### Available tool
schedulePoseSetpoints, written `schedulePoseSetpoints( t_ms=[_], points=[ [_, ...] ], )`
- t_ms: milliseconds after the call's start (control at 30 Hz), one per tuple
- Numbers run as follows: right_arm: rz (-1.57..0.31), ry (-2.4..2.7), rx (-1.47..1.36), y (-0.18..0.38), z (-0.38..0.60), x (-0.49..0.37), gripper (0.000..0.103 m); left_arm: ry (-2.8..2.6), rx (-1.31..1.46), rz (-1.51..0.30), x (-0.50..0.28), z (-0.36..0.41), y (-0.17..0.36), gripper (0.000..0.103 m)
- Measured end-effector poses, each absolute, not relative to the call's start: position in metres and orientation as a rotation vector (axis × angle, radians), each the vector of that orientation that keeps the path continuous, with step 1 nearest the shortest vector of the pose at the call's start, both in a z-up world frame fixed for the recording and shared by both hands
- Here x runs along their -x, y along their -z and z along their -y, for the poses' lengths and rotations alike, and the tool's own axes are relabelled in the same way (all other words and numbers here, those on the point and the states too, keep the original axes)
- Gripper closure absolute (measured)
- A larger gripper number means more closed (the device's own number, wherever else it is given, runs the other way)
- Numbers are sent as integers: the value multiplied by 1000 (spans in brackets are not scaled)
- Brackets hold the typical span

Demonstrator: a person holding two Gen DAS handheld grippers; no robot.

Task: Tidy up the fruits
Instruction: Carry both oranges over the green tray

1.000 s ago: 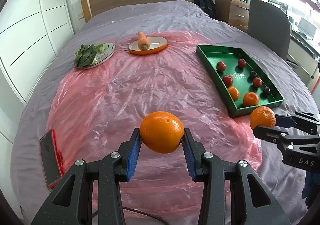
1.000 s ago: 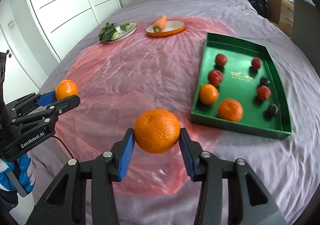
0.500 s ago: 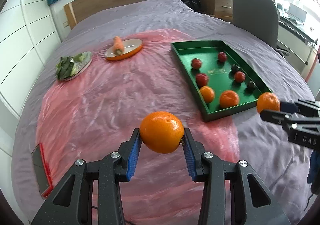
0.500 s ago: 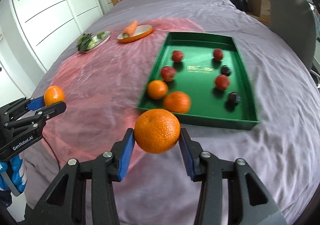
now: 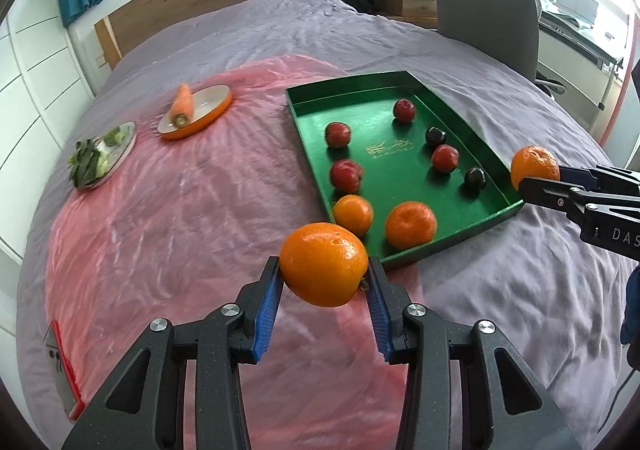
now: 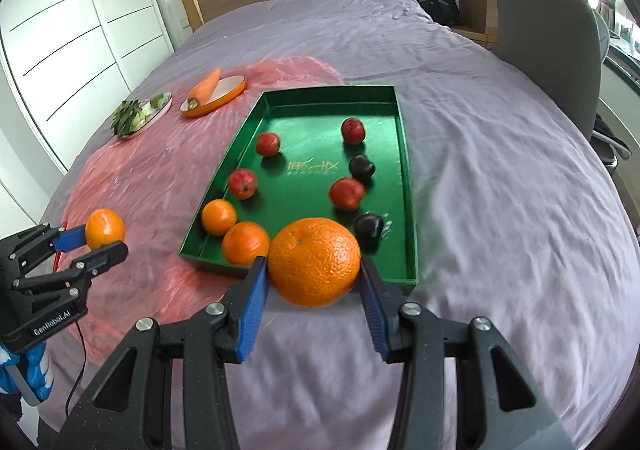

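Note:
My left gripper (image 5: pixel 323 282) is shut on an orange (image 5: pixel 323 264), held above the pink sheet just short of the near left corner of the green tray (image 5: pixel 460 246). My right gripper (image 6: pixel 314 278) is shut on a larger orange (image 6: pixel 314 261), held over the tray's near rim (image 6: pixel 400 282). The tray holds two oranges (image 6: pixel 245 242), several red fruits (image 6: pixel 347 191) and dark plums (image 6: pixel 368 228). Each gripper shows in the other's view: the right one (image 5: pixel 534 169), the left one (image 6: pixel 105 230).
An orange plate with a carrot (image 5: pixel 183 105) and a plate of greens (image 5: pixel 100 153) lie at the far left of the pink sheet (image 5: pixel 180 209) on the bed. A phone (image 5: pixel 60 366) lies at the near left. A grey chair (image 6: pixel 548 29) stands right.
Both grippers have moved right and forward toward the green tray, each keeping its orange. The tray is now closer and more central in both views.

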State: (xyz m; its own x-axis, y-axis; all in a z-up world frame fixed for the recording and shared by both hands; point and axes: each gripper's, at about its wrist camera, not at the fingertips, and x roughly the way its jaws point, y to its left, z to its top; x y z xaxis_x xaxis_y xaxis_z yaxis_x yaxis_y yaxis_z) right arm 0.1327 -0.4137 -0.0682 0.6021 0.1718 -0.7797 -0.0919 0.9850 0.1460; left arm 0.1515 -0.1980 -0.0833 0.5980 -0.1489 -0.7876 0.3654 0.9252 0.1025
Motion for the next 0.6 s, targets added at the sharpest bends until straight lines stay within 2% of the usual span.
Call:
schedulePoseSetpoints(
  t_ms=[600],
  points=[
    [-904,-190,-94,85,427,-212,42,320,-220,-879,-230,247,99,67]
  ],
)
